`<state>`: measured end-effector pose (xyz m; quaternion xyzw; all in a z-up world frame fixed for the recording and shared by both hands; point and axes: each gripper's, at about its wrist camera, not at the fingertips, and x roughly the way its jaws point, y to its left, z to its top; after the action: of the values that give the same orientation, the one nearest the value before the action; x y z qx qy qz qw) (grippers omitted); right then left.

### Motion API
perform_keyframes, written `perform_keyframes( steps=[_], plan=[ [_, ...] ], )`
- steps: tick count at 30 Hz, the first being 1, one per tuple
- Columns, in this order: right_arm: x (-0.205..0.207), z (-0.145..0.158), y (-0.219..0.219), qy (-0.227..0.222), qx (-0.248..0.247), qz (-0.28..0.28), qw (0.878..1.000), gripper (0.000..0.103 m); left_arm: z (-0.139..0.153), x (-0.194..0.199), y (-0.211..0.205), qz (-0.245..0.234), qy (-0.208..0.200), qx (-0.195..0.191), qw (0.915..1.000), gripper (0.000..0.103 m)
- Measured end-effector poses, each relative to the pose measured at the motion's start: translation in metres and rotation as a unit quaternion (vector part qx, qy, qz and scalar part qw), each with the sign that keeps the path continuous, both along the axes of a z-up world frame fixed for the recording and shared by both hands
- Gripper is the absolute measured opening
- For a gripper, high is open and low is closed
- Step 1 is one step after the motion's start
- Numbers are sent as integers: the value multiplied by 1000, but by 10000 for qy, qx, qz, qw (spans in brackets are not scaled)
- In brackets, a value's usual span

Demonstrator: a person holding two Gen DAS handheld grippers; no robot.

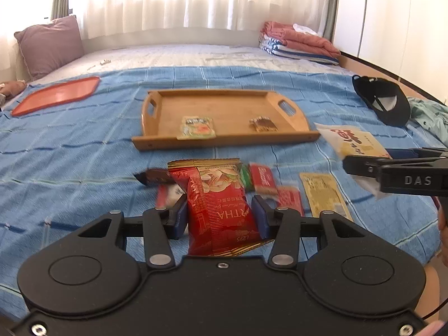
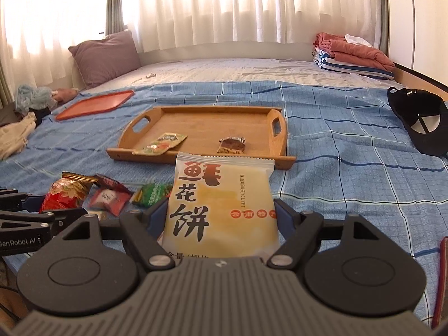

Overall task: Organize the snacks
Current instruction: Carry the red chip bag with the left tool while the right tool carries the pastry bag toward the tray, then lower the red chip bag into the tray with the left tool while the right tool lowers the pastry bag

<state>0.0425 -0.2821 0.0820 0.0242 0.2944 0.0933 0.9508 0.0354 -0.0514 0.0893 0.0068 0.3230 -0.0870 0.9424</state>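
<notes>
Both wrist views look forward and slightly down across the bed (image 1: 84,145), low and close. They share the wooden tray (image 1: 224,142) ahead and the curtained window (image 2: 224,8) beyond.
</notes>
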Motion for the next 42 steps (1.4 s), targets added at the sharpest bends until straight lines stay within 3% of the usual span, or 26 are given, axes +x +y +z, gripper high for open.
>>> perform_keyframes(
  steps=[15, 30, 36, 42],
  plan=[
    [9, 52, -2, -301, 92, 97, 9995, 78, 61, 29, 25, 48, -315, -316, 9990, 45],
    [60, 111, -2, -500, -20, 148, 9986, 78, 126, 106, 29, 31, -365, -385, 9986, 45],
    [93, 109, 3, -594, -36, 306, 9978, 78, 109, 156, 15, -28, -179, -241, 9995, 45],
    [138, 73, 7, -194, 106, 225, 9995, 78, 68, 205, 6, -13, -32, -212, 9998, 45]
  ],
)
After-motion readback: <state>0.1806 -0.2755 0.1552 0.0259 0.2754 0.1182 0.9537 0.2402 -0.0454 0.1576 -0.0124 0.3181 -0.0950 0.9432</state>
